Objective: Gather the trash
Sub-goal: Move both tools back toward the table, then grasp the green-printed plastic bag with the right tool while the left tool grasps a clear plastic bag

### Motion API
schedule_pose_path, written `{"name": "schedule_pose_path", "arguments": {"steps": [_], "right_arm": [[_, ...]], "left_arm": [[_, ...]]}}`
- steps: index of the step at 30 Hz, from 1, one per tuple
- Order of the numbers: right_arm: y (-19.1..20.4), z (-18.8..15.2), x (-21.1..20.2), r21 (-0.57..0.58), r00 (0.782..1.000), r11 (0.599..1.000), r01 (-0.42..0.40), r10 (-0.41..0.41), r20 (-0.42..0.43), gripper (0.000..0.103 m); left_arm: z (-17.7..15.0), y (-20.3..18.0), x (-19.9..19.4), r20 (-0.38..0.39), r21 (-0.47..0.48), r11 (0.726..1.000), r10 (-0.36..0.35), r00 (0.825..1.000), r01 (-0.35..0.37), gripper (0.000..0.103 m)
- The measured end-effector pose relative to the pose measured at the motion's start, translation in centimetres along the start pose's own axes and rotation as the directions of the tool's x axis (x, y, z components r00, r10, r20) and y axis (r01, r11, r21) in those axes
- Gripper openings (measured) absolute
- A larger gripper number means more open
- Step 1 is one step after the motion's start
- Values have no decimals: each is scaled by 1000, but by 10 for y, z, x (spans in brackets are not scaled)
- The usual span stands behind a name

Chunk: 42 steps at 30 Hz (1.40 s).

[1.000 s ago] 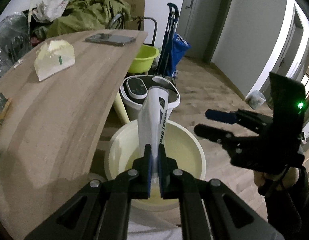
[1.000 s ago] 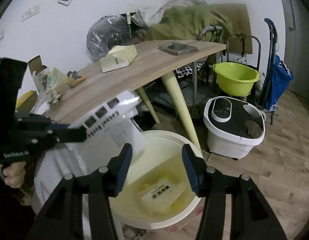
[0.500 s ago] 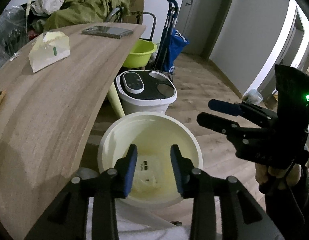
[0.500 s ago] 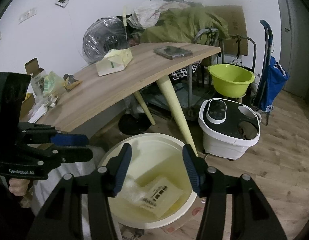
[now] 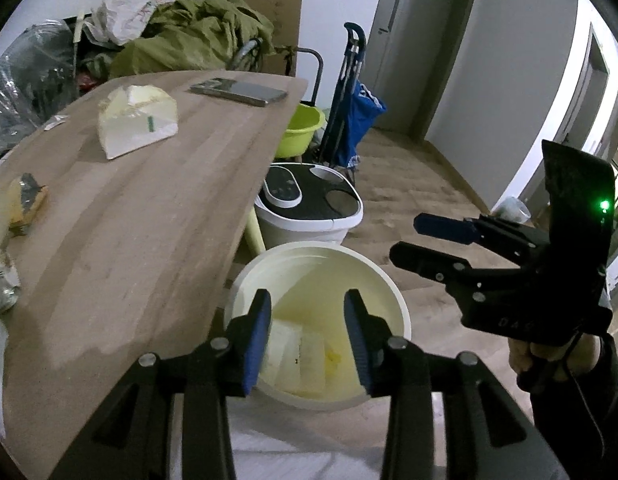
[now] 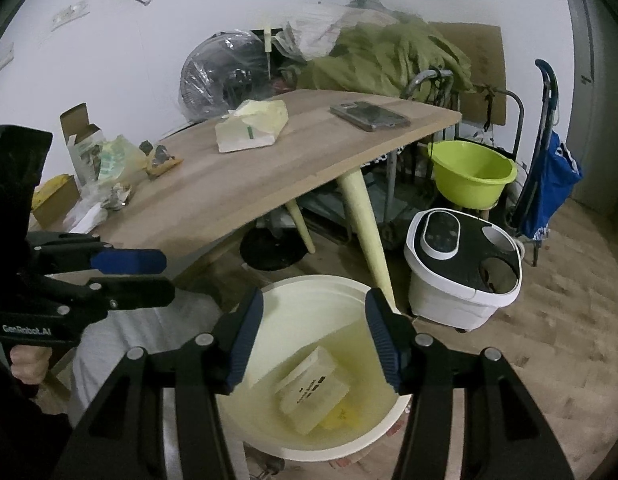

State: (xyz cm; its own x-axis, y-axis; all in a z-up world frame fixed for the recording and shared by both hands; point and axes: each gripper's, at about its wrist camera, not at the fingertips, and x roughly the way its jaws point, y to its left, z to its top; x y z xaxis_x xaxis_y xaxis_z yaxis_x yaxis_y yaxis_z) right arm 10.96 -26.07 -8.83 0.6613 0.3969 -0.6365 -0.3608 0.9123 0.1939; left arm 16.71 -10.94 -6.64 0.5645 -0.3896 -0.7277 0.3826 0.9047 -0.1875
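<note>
Both grippers hang over the bin, a round, smooth, cream plastic tub on the floor by the table. The left gripper has just been opening; its blue ribbed pads stand apart with nothing between them. The right gripper is parted about as wide and also empty. In the bottom of the bin lie flat pale wrappers, one printed with black marks, so some trash is already in.

More waits on the table, a matt wood-grain top with a curved edge: crumpled foil and paper scraps at its near end, then a creased white paper bag. A dark flat phone lies beyond, likely not trash. I judge the job partly done.
</note>
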Motion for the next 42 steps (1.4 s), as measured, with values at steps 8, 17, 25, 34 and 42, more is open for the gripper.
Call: {"name": "schedule_pose_path", "arguments": {"steps": [8, 17, 25, 34, 42], "right_arm": [[21, 10, 1, -53, 999, 998, -36, 36, 3, 51], [46, 29, 2, -114, 996, 990, -83, 86, 17, 51], [75, 43, 16, -169, 989, 975, -146, 149, 8, 55], [113, 57, 39, -231, 973, 946, -227, 228, -24, 55], [150, 71, 60, -282, 957, 915, -289, 286, -53, 55]], "left_arm": [[-8, 12, -28, 51, -39, 998, 45, 998, -43, 37], [-20, 34, -54, 79, -104, 989, 113, 990, -104, 38], [-33, 57, -76, 97, -173, 972, 179, 979, -160, 38], [-53, 89, -102, 102, -264, 937, 264, 959, -230, 38], [-69, 111, -126, 106, -331, 901, 331, 938, -280, 38]]}}
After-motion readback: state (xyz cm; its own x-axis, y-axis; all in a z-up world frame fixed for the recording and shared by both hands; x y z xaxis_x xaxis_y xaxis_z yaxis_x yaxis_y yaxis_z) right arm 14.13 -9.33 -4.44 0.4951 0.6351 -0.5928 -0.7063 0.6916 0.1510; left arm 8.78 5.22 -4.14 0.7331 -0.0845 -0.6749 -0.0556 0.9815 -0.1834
